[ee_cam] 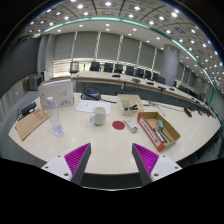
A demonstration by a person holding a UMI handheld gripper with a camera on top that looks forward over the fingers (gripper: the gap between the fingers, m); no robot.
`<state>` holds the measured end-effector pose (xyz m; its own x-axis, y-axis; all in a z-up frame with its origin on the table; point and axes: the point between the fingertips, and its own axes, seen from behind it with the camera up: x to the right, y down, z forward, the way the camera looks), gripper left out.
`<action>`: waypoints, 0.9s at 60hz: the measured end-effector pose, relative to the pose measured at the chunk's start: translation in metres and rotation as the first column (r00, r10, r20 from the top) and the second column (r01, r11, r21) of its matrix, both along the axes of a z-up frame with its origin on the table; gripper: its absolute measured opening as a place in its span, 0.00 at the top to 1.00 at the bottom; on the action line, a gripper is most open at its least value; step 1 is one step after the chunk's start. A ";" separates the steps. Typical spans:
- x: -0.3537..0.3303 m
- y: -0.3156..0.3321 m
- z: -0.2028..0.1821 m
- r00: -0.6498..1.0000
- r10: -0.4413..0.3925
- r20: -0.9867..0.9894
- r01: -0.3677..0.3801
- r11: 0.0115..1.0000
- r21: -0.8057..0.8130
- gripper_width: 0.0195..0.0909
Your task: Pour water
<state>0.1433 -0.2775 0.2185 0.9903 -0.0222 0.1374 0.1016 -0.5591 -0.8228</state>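
A clear plastic water bottle [54, 116] stands upright on the pale table [105, 145], well beyond my left finger. A white mug [98, 116] sits to its right, near the table's middle. My gripper [112, 160] is open, its magenta pads [76, 156] spread wide with only bare tabletop between them. Both bottle and mug are far ahead of the fingertips.
An open cardboard box [157, 128] with a red-edged item lies ahead of my right finger. A small red and white object [130, 125] rests beside it. A brown box [31, 123] sits left of the bottle. Papers [90, 104] and a monitor [57, 92] stand farther back, with office chairs behind.
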 end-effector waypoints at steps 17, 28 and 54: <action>-0.073 0.027 -0.009 1.000 0.002 0.008 -0.002 1.000 -0.005 0.09; -0.134 0.046 -0.027 0.998 0.046 -0.041 -0.045 0.999 0.013 0.08; -0.293 0.145 -0.096 0.979 0.168 -0.118 -0.151 0.978 0.144 0.07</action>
